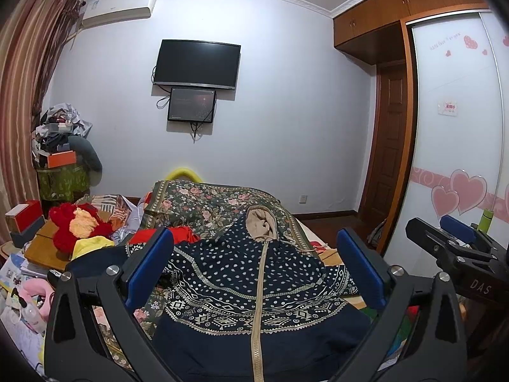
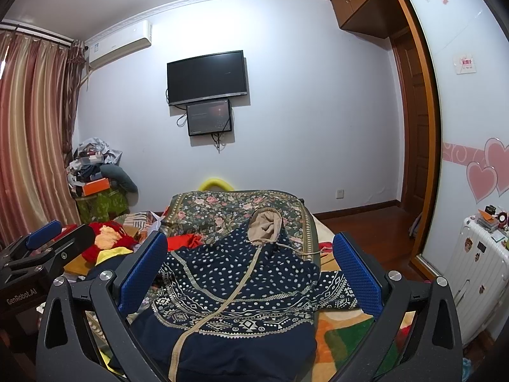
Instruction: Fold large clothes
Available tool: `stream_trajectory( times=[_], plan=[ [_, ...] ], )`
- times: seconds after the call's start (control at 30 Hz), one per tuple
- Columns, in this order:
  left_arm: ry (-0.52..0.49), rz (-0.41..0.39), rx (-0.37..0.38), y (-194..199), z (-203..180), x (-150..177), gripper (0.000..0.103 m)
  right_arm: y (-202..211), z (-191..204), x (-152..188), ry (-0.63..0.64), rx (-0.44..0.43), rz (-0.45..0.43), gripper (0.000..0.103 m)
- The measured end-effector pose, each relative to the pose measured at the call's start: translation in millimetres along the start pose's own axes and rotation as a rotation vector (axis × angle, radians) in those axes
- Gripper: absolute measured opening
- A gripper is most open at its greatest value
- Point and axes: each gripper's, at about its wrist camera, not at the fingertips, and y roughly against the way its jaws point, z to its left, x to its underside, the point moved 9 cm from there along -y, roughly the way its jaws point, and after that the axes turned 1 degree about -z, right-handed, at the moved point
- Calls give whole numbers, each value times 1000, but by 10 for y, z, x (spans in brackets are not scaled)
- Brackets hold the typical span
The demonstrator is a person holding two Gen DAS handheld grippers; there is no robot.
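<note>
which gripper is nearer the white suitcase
Right. The right gripper hangs over the hoodie beside the white suitcase; the left gripper is on its far side.

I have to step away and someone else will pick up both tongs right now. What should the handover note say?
Left tongs: open, empty, held above the hoodie.
Right tongs: open, empty, also above it.
The navy patterned hoodie lies front up on the bed, zipper closed, hood pointing toward the far wall and lying on a floral quilt.
Done: hoodie laid out, though rumpled.
Left: smooth it, fold in the sleeves, fold the body; no fold is visible yet.
</note>
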Motion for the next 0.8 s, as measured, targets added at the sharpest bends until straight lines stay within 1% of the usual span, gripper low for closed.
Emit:
stream_trajectory(
  times=[0.8],
  plan=[
    [4,21,0,-73,35,43,103,-27,-57,28,-2,6,18,103]
  ],
)
